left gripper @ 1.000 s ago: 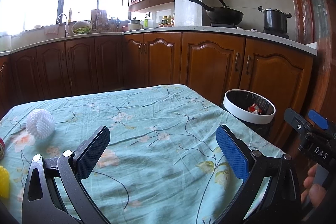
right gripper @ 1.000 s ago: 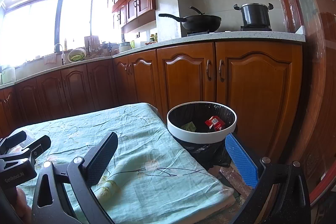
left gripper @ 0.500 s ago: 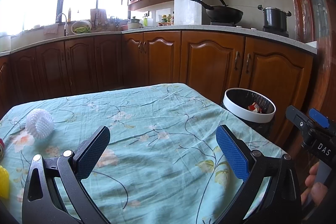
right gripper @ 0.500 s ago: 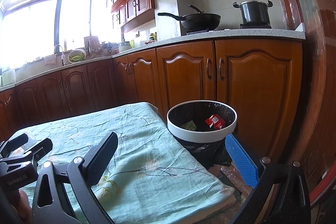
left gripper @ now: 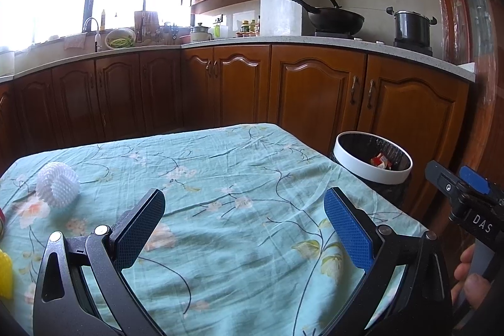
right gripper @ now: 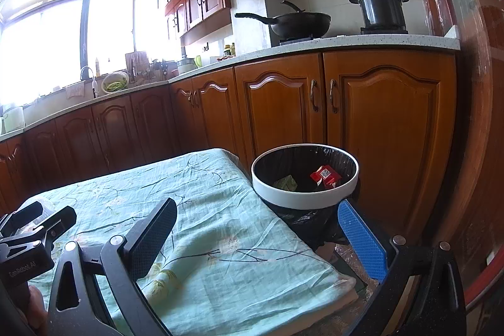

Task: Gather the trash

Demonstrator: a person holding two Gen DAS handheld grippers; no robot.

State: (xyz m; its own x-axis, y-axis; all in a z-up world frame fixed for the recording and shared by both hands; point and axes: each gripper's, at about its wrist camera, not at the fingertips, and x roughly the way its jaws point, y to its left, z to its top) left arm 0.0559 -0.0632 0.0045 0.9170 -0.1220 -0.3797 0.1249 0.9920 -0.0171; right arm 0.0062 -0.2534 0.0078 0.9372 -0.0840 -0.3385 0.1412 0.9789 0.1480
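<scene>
A white foam fruit net [left gripper: 57,188] lies on the floral green tablecloth [left gripper: 220,178] at the far left. A yellow item [left gripper: 4,273] peeks in at the left edge, with a red bit above it. My left gripper [left gripper: 244,222] hovers open over the cloth, nothing between its fingers. Beside the table's right end stands a white-rimmed bin [right gripper: 305,178] with a black liner, holding a red wrapper [right gripper: 325,175] and a green scrap [right gripper: 285,183]. My right gripper [right gripper: 258,236] is open and empty near the table's right edge, in front of the bin [left gripper: 372,161].
Brown kitchen cabinets [left gripper: 315,96] run behind the table and bin. A wok [left gripper: 334,18] and a pot [left gripper: 411,25] sit on the stove. The sink and a window are at the left. A hand [left gripper: 471,279] holds the right gripper's handle.
Both grippers stay open and nearly still. The views have shifted only slightly.
</scene>
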